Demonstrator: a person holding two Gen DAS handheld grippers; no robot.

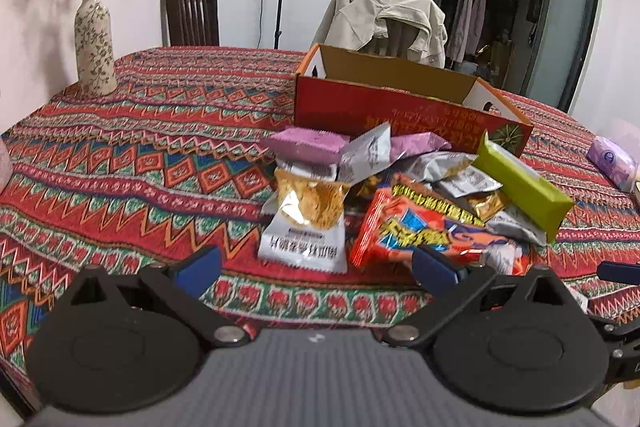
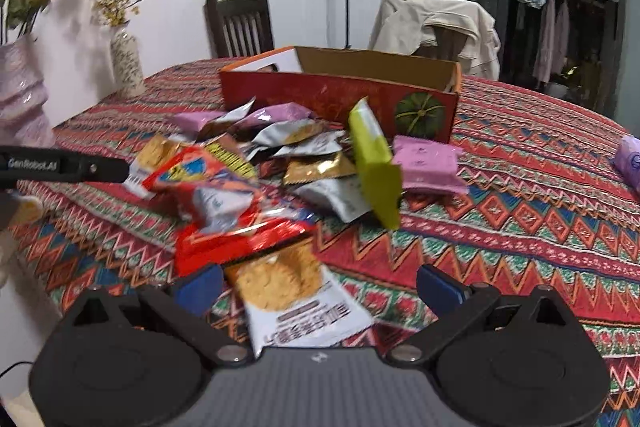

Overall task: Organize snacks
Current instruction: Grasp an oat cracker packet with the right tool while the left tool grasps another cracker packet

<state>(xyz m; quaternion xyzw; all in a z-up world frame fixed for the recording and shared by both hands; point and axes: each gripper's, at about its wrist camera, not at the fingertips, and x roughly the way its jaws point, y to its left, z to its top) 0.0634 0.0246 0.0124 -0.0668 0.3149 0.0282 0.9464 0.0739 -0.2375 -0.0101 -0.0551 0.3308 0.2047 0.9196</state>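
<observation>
A pile of snack packets lies on the patterned tablecloth in front of an open red cardboard box [image 1: 400, 107] [image 2: 340, 95]. The pile holds a white cracker packet [image 1: 306, 223], a red-orange packet [image 1: 420, 231] [image 2: 204, 175], a green bar [image 1: 520, 183] [image 2: 376, 163], and pink packets [image 1: 308, 145] [image 2: 428, 163]. My left gripper [image 1: 316, 265] is open, just in front of the white and red packets. My right gripper [image 2: 320, 287] is open, with another white cracker packet [image 2: 292, 299] lying between its fingers, not clamped.
A floral vase [image 1: 94, 47] [image 2: 128, 63] stands at the table's far left, with a pink vase [image 2: 20, 95] nearer. A purple tissue pack [image 1: 612, 163] [image 2: 628, 163] lies at the right. Two chairs stand behind the table, one draped with a beige jacket [image 1: 392, 23].
</observation>
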